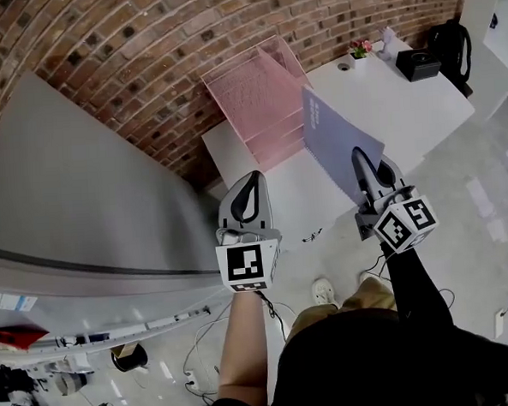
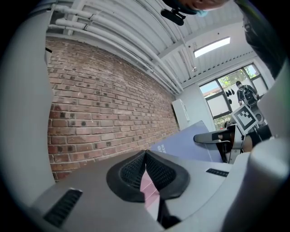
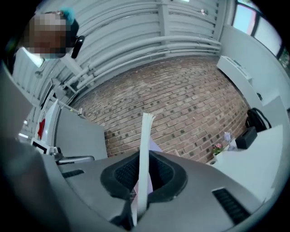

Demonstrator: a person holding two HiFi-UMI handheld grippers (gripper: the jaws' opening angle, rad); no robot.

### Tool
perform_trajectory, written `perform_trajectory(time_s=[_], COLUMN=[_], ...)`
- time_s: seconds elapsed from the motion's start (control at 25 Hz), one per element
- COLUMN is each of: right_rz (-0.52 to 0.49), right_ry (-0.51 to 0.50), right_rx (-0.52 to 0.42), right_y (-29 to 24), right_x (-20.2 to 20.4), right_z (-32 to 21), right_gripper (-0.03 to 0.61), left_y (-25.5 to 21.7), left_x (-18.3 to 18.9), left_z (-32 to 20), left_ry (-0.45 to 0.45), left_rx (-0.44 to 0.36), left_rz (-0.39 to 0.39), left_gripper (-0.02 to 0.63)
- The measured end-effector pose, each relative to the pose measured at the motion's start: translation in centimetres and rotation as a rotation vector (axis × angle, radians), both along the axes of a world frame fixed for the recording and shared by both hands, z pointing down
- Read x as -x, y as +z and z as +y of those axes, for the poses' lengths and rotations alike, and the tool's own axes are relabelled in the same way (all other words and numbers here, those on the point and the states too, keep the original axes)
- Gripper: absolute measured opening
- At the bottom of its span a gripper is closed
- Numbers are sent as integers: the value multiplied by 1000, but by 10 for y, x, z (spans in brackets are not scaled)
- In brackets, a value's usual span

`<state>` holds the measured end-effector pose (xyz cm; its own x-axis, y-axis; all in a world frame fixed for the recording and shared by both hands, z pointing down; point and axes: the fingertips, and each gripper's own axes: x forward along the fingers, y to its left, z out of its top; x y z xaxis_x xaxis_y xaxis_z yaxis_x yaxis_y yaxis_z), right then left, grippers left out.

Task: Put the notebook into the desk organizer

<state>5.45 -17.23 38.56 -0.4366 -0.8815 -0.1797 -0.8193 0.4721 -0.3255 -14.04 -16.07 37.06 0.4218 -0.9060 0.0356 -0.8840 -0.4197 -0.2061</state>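
Observation:
A pale blue-violet notebook point(image 1: 338, 141) stands on edge above the white table point(image 1: 402, 103), with my right gripper point(image 1: 359, 159) shut on its near lower corner. In the right gripper view the notebook point(image 3: 146, 136) shows edge-on, rising from between the pads. The pink see-through desk organizer point(image 1: 256, 99) sits on the table's far left end against the brick wall, to the left of the notebook. My left gripper point(image 1: 251, 179) hovers just in front of the organizer, shut and holding nothing. In the left gripper view its jaws point(image 2: 145, 153) meet, and the notebook point(image 2: 188, 144) shows to the right.
A large grey cabinet point(image 1: 82, 191) fills the left side next to the table. At the table's far right end are a black box point(image 1: 417, 63) and a small flower pot point(image 1: 362, 49), with a black bag point(image 1: 452, 44) beyond. Cables lie on the floor point(image 1: 495, 217).

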Motion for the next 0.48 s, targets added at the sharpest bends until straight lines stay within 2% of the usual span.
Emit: perform_trajectory(time_s=[0.28, 0.48], right_rz=[-255, -379], right_ry=[9, 2], right_rx=[121, 177], right_y=[34, 54], right_x=[-7, -7], right_z=[-7, -7], right_gripper=[41, 41], left_y=[14, 16], left_x=[12, 17], left_z=[1, 1], left_ry=[3, 5], left_rx=[24, 20], left_rz=[-4, -5], left_gripper=[15, 15])
